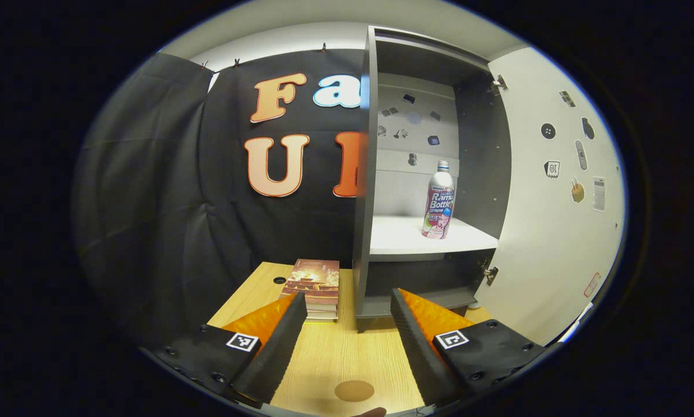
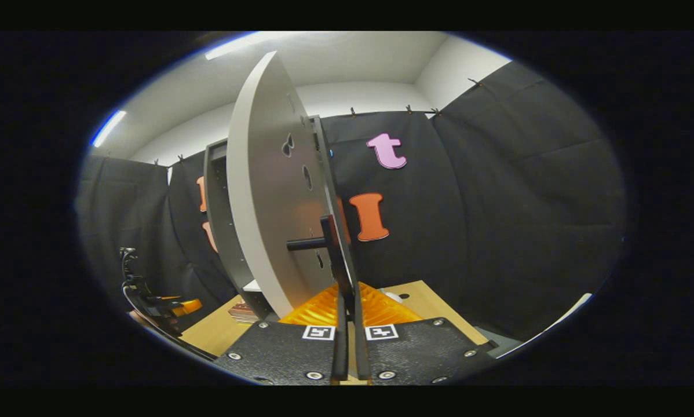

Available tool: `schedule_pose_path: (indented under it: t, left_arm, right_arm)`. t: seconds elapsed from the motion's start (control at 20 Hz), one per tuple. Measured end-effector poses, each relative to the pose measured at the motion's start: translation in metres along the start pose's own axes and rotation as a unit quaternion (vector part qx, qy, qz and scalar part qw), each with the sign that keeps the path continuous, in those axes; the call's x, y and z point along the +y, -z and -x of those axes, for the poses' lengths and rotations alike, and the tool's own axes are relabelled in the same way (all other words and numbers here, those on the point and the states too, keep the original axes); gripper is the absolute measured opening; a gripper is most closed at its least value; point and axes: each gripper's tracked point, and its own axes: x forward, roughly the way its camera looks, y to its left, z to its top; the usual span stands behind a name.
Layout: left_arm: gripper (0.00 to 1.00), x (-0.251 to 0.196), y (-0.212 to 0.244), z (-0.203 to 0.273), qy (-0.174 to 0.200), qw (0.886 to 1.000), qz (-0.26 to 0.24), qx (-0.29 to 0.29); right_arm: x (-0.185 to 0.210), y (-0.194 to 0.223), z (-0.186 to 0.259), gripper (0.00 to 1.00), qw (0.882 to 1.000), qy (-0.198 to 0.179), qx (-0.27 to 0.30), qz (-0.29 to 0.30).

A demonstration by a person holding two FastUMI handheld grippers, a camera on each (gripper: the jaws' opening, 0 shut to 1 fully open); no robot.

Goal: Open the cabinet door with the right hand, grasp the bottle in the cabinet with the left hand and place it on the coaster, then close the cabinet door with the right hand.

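On the cabinet shelf (image 1: pixel 405 237), upright white-and-pink bottle (image 1: pixel 439 201), silver cap.

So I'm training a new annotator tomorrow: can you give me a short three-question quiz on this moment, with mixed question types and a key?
1. True or false: the cabinet door stands open.
2. Multiple choice: the bottle is A) on the coaster, B) upright on the cabinet shelf, C) lying on the books.
3. Fill in: the right gripper is shut on the door's ____, while the left gripper is open above the table.

Key: 1 true; 2 B; 3 handle.
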Motion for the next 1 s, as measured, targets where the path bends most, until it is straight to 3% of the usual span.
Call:
schedule_pose_path:
  t: [0.05, 0.15, 0.2, 0.25, 0.35, 0.5, 0.55, 0.6, 0.7, 0.75, 0.8, 1.0]
  left_arm:
    - [0.95, -0.003, -0.003, 0.001, -0.006, 1.0, 0.0, -0.003]
    - [0.95, -0.013, -0.005, -0.001, -0.01, 1.0, -0.008, -0.006]
    - [0.95, -0.017, -0.009, -0.002, -0.012, 1.0, -0.012, -0.009]
    - [0.95, -0.026, -0.013, -0.005, -0.009, 1.0, -0.015, -0.012]
    - [0.95, -0.044, -0.021, -0.013, 0.004, 1.0, -0.023, -0.019]
    - [0.95, -0.074, -0.033, -0.033, 0.023, 0.999, -0.029, -0.027]
    - [0.95, -0.084, -0.037, -0.043, 0.033, 0.999, -0.028, -0.028]
    - [0.95, -0.094, -0.041, -0.052, 0.04, 0.998, -0.026, -0.032]
    - [0.95, -0.108, -0.051, -0.07, 0.051, 0.998, -0.026, -0.039]
    - [0.95, -0.115, -0.054, -0.08, 0.052, 0.997, -0.029, -0.04]
    - [0.95, -0.123, -0.056, -0.091, 0.057, 0.997, -0.027, -0.04]
    - [0.95, -0.156, -0.068, -0.137, 0.077, 0.995, -0.033, -0.049]
  right_arm:
    - [-0.001, 0.0, -0.001, 0.01, 1.0, -0.013, -0.002, -0.006]
    - [0.0, 0.002, -0.002, 0.02, 0.999, -0.033, -0.003, -0.014]
    - [0.0, 0.003, -0.002, 0.06, 0.999, -0.033, -0.003, -0.012]
    - [-0.001, 0.002, -0.001, 0.02, 1.0, -0.031, -0.002, -0.007]
    - [0.003, 0.003, 0.005, 0.08, 1.0, -0.027, 0.002, 0.004]
    - [0.007, -0.015, 0.028, 0.02, 1.0, -0.014, -0.021, 0.013]
    - [0.011, -0.02, 0.038, 0.24, 0.999, -0.013, -0.029, 0.015]
    - [0.017, -0.026, 0.048, 0.02, 0.999, -0.014, -0.038, 0.015]
    - [0.029, -0.033, 0.062, 0.13, 0.998, -0.013, -0.049, 0.031]
    - [0.039, -0.034, 0.071, 0.13, 0.998, -0.01, -0.05, 0.04]
    - [0.051, -0.036, 0.08, 0.02, 0.997, -0.013, -0.053, 0.048]
    - [0.128, -0.041, 0.084, 0.02, 0.993, -0.058, -0.069, 0.081]
